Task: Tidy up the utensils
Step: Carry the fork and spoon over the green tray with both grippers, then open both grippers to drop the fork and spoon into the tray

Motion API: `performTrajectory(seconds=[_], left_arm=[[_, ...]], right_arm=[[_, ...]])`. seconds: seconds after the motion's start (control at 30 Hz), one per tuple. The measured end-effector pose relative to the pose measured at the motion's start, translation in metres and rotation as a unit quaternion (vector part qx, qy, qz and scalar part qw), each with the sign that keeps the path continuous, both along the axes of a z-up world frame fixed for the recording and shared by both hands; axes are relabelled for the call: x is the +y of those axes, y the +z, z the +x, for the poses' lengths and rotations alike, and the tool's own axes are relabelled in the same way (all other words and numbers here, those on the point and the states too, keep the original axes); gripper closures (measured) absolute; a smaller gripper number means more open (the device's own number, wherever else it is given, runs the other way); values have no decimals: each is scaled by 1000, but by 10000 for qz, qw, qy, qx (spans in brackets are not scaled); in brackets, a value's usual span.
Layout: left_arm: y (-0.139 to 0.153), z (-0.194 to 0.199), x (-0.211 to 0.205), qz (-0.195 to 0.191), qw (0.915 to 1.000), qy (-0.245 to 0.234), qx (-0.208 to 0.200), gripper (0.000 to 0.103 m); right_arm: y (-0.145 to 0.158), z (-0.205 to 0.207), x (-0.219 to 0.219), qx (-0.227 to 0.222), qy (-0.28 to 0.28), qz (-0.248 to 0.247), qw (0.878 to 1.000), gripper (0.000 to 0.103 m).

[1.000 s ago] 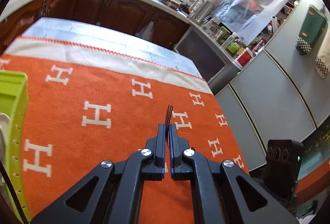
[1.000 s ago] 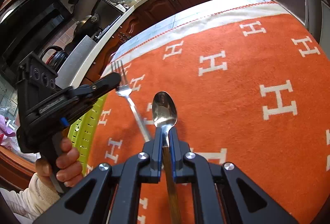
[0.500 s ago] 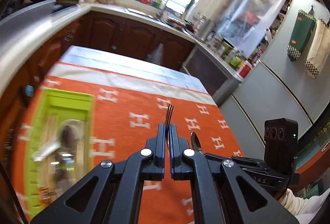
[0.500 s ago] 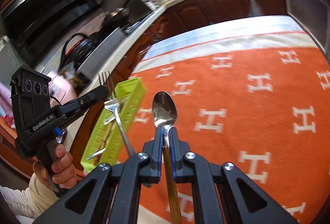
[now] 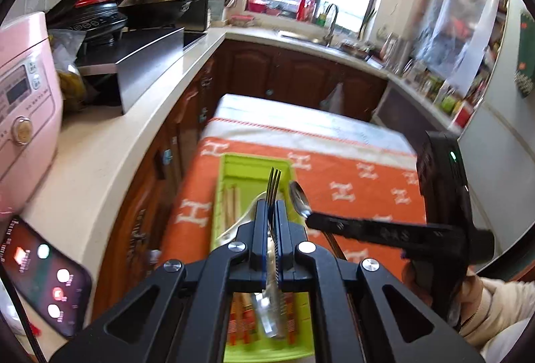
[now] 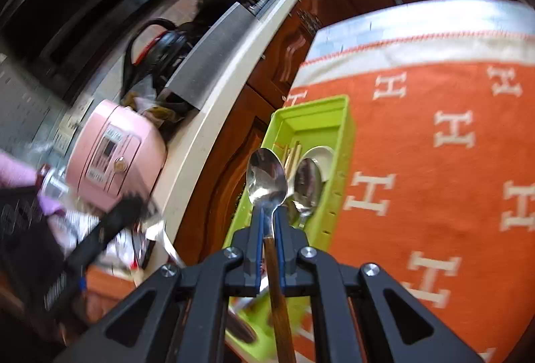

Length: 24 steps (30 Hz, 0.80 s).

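The green tray (image 5: pixel 223 182) already has chopsticks (image 5: pixel 231 199) and spoons. The left gripper (image 5: pixel 273 212) grips a fork (image 5: pixel 273 182), the right gripper (image 6: pixel 270 219) a spoon (image 6: pixel 266 177); both wait to go in.

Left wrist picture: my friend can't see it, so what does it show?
The left gripper, shut on a fork, hangs above a green tray holding chopsticks. Beside it, the right gripper holds a spoon over an orange cloth.

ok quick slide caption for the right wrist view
Right hand-held gripper carries a wooden-handled spoon above the green utensil tray.
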<state>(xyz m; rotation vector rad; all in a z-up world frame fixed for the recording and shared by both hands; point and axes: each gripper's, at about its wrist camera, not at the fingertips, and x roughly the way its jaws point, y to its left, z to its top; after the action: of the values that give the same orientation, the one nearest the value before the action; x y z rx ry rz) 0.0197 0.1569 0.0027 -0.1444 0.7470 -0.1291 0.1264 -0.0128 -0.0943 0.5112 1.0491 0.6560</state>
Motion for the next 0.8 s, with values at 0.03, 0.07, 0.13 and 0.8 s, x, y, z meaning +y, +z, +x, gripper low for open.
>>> performTrajectory(seconds=[0.03,0.07,0.13,0.8], left_arm=[[-3,1,1,144,9999,28,60,102],[-5,3,0,218,9997,41,97,102],[-12,10,-1,315,9993,86,193,102],[-102,81,-33,40,9949,-16,1009,99]], right_arm=[[-4,2,6,61,-53,-12,10000,97],[-10,4,12,159,-114,4,9998,97],[-19,7,19,287,-297,69,9991,97],[-23,-7,-17,-36,-859,-488,9951,94]])
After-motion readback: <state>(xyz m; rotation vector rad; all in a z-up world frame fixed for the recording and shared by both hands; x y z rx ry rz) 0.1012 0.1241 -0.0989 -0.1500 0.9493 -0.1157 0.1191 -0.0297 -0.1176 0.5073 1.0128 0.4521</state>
